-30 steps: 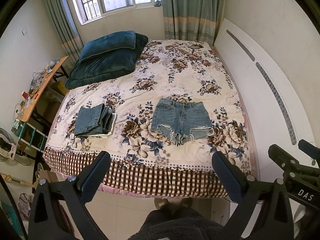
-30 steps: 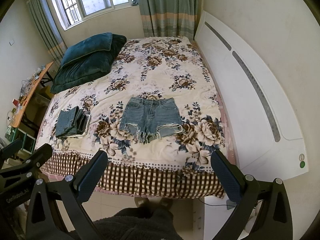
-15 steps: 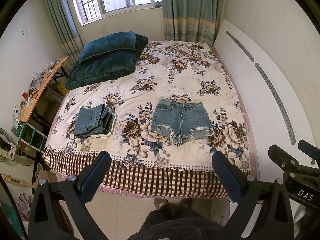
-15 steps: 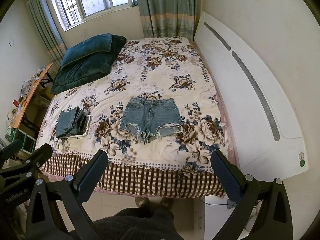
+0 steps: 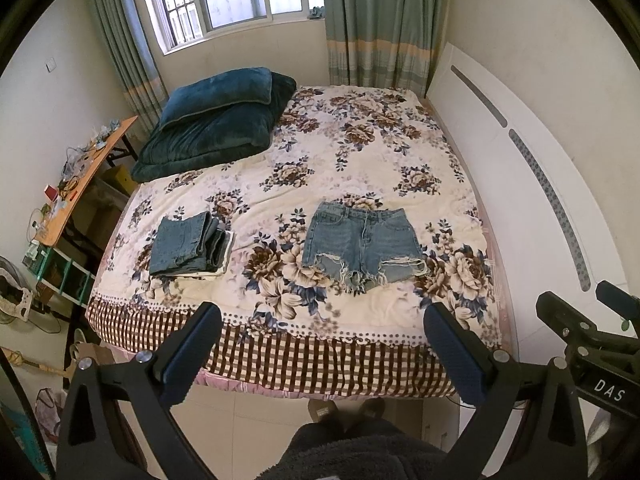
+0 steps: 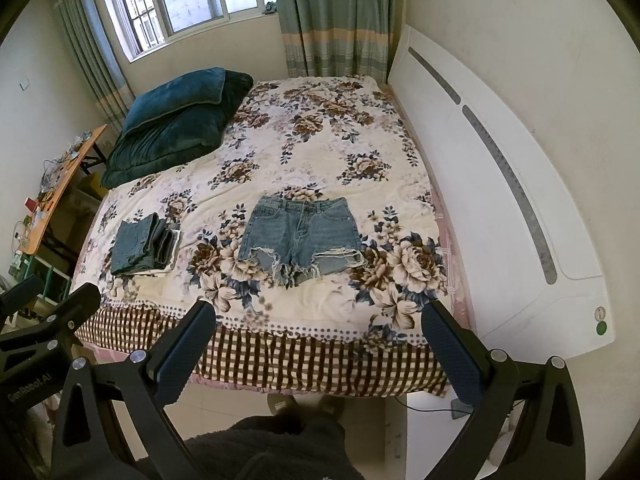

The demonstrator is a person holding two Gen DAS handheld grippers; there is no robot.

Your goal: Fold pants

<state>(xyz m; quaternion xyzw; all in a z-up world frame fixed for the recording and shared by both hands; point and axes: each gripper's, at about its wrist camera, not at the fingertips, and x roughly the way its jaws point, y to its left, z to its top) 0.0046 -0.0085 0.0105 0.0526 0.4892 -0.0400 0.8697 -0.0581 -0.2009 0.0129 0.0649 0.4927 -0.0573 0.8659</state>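
Note:
A pair of frayed denim shorts (image 5: 362, 242) lies flat on the floral bedspread (image 5: 360, 152), waistband toward the window; it also shows in the right wrist view (image 6: 300, 236). My left gripper (image 5: 322, 344) is open and empty, held above the floor short of the bed's near edge. My right gripper (image 6: 318, 342) is open and empty at about the same distance. The right gripper's body (image 5: 592, 344) shows at the right of the left wrist view.
A stack of folded denim (image 5: 188, 244) lies on the bed left of the shorts. Dark teal cushions (image 5: 216, 120) sit at the far left corner. A white headboard (image 5: 520, 184) runs along the right. A cluttered desk (image 5: 80, 176) stands at left.

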